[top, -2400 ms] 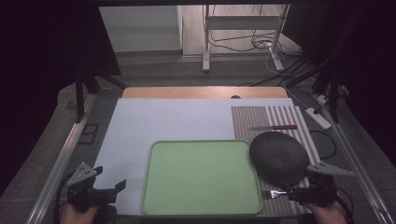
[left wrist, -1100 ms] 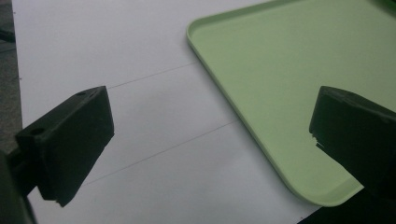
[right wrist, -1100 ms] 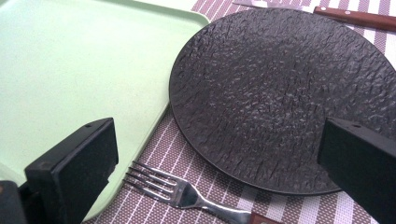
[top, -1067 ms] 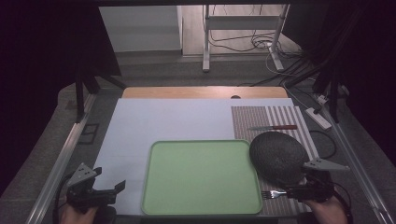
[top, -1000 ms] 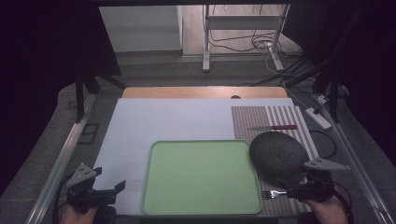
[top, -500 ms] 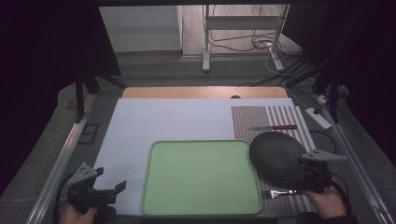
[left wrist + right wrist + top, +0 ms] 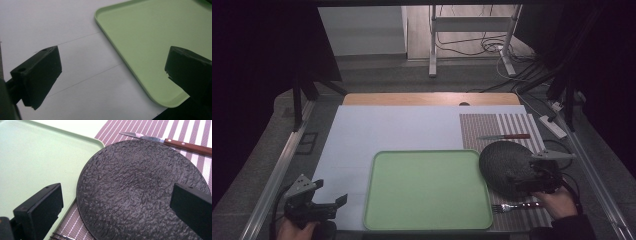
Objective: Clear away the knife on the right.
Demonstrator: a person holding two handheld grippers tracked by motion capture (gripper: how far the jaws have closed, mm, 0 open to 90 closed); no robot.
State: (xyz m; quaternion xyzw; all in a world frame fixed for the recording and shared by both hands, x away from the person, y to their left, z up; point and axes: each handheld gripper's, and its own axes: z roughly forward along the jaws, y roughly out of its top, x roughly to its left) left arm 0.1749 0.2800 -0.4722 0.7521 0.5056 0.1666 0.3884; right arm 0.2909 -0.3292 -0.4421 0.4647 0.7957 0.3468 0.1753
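Both jaws of right claw (image 7: 117, 212) wide over black plate (image 7: 142, 192).

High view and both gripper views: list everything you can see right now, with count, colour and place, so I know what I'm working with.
Tray: one, light green, table centre, nothing on it.
Plate: one, black, textured, on the mat right of the tray.
Placemat: one, purple-and-white striped, right side.
Knife: one, wooden handle, beyond the plate.
Fork: one, metal, in front of the plate.
White sheet: one, covering the table.
Left gripper: open, near-left of the tray.
Right gripper: open, over the plate.
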